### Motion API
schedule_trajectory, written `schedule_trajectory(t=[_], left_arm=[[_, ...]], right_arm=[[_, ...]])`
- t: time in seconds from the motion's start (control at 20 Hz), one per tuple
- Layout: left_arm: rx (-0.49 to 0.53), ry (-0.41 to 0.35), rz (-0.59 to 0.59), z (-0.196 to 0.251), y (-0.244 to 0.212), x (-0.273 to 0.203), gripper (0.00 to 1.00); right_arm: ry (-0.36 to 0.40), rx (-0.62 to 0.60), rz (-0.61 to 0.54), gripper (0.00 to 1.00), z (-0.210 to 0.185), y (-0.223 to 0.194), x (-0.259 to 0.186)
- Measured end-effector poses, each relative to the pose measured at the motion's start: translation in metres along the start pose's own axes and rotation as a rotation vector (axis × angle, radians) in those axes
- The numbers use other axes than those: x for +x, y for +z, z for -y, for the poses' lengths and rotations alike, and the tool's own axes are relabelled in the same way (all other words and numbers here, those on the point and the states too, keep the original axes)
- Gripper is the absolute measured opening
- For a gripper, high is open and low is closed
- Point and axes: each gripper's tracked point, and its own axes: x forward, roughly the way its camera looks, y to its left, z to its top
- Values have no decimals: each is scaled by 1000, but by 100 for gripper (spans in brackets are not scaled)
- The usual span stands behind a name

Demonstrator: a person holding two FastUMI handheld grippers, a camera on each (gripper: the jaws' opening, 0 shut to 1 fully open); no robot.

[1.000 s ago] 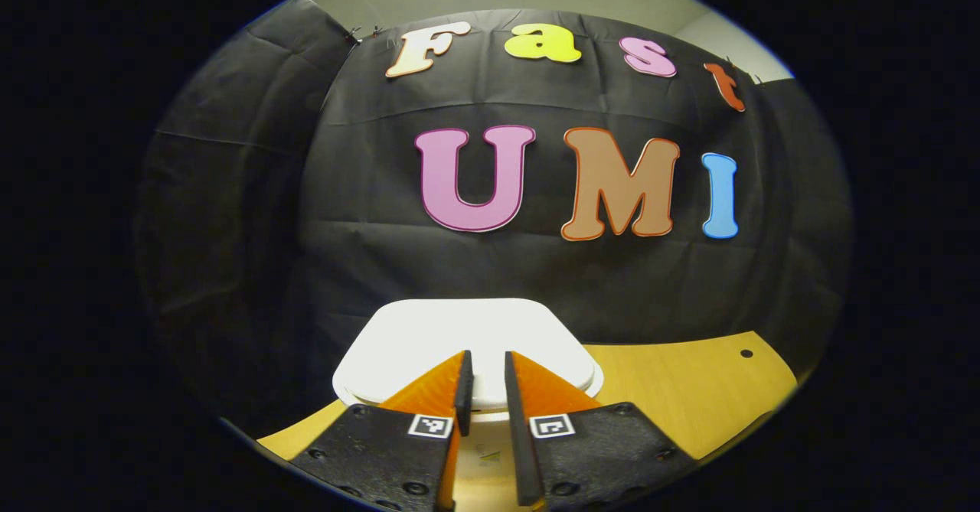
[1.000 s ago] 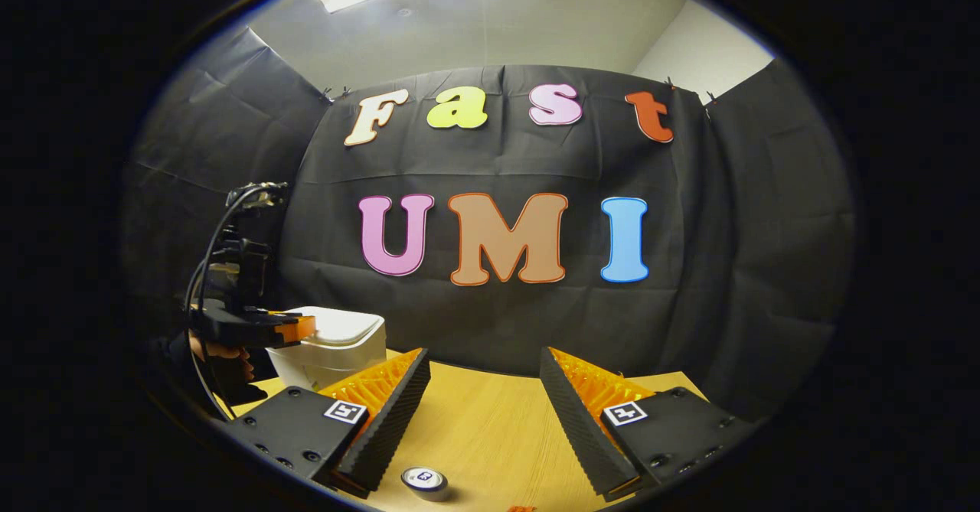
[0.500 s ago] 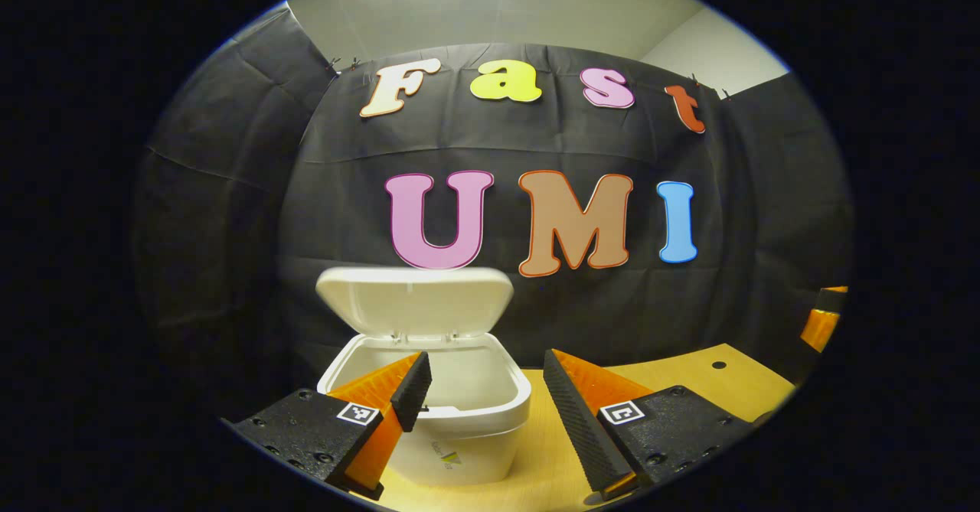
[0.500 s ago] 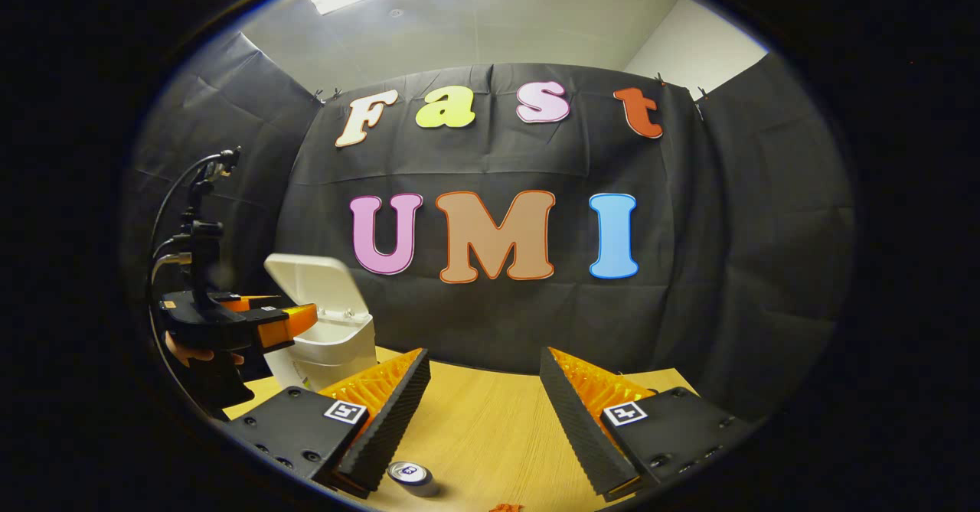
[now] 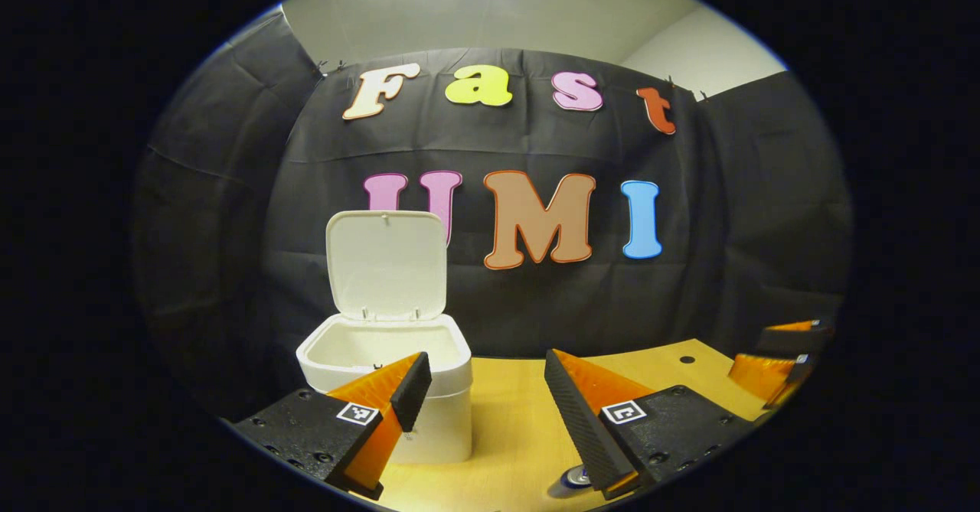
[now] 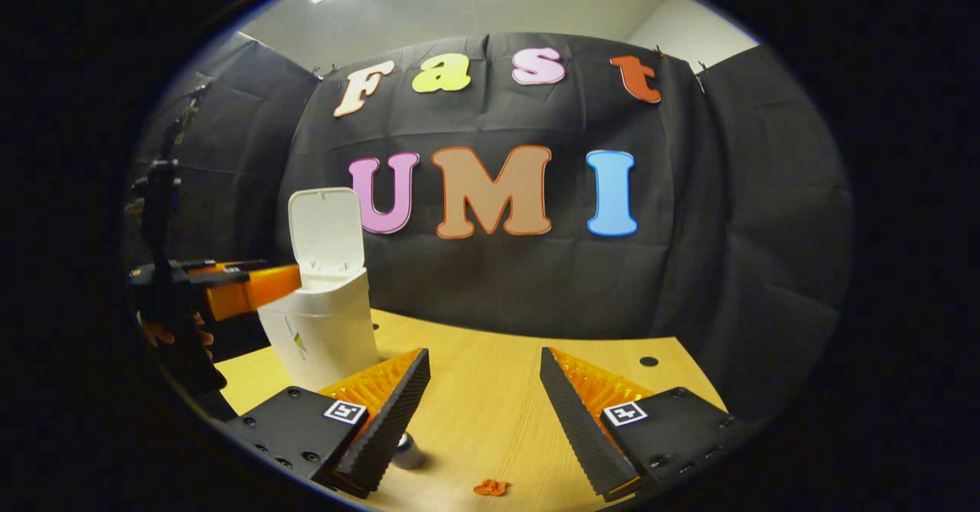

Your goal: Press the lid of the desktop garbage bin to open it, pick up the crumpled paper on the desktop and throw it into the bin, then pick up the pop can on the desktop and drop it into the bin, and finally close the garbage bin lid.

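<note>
The white desktop bin [image 5: 387, 401] stands at the table's back left with its lid [image 5: 385, 263] swung upright. My left gripper [image 5: 486, 360] is open and empty, held back from the bin and a little to its right. The pop can [image 5: 573, 478] peeks out under its right finger. In the right gripper view the bin [image 6: 325, 336] is at the left, and the left gripper [image 6: 291, 276] hovers beside its rim, held by a hand [image 6: 164, 334]. My right gripper [image 6: 484, 354] is open over the table. The pop can [image 6: 409, 451] and a small orange crumpled paper [image 6: 491, 487] lie just below it.
The wooden table [image 6: 490, 389] runs back to the black cloth wall, with a small round hole [image 6: 648, 361] near its far right edge. The right gripper [image 5: 788, 347] shows at the far right of the left gripper view.
The bin lid went from shut to fully upright. My left gripper opened and drew back from the lid. The right gripper rose, so the can and paper show lower on the table.
</note>
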Motion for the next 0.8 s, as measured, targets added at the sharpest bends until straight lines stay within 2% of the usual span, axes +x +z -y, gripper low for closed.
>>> schedule_trajectory(t=[0.05, 0.45, 0.5, 0.55, 0.6, 0.8], left_arm=[[4, 0, 4, 4, 1, -4, 90], [38, 8, -11, 18, 2, -20, 90], [42, 9, -9, 19, 3, -20, 90], [46, 11, -10, 20, 4, -21, 90], [52, 12, -14, 20, 3, -21, 90], [67, 25, -29, 16, 0, -22, 90]], right_arm=[[2, 5, -40, 96, 3, -16, 3], [33, 8, -297, 97, 15, -129, 20], [41, 4, -331, 100, 14, -142, 24], [47, 1, -367, 97, 14, -155, 26], [53, -1, -403, 100, 14, -168, 27], [63, -29, -509, 97, 16, -215, 29]])
